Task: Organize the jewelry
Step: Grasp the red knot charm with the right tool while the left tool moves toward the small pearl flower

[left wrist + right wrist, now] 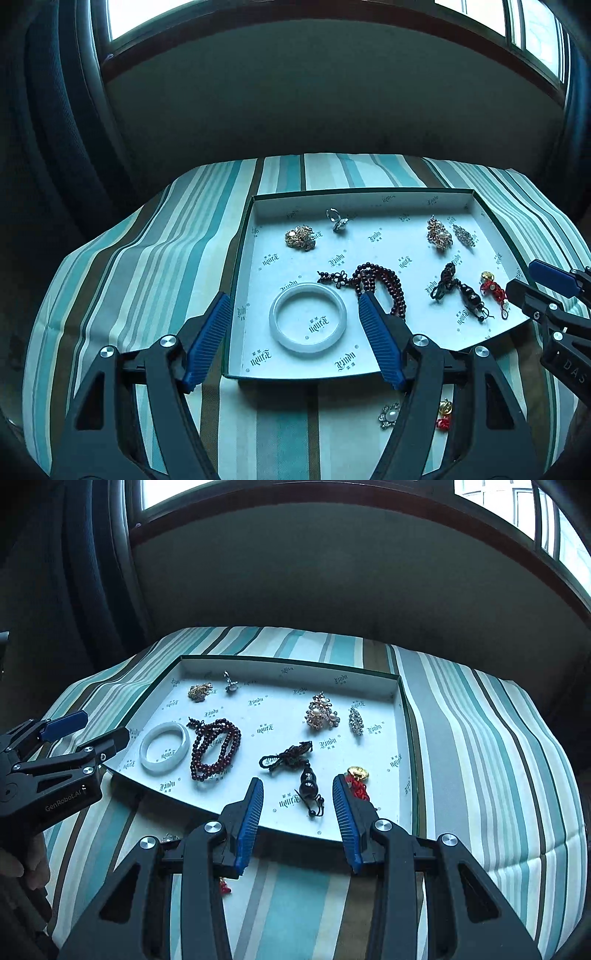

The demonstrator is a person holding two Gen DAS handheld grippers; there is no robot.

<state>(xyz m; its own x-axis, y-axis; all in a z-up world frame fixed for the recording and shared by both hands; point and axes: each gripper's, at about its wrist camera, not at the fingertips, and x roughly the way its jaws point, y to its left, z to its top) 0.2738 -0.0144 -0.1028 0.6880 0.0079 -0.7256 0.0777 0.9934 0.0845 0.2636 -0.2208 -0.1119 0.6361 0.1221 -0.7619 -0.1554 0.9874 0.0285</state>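
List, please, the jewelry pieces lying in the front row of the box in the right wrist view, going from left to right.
White bangle → dark red bead string → black knotted cord with a dark gourd pendant → red knot charm with a gold piece, partly hidden behind a finger of the right gripper.

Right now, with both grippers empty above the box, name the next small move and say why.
Probably bring the left gripper back and down to the pearl brooch on the striped cloth. It and a red-and-gold charm lie outside the box, while the other pieces are already inside; the jaws stand open and empty.
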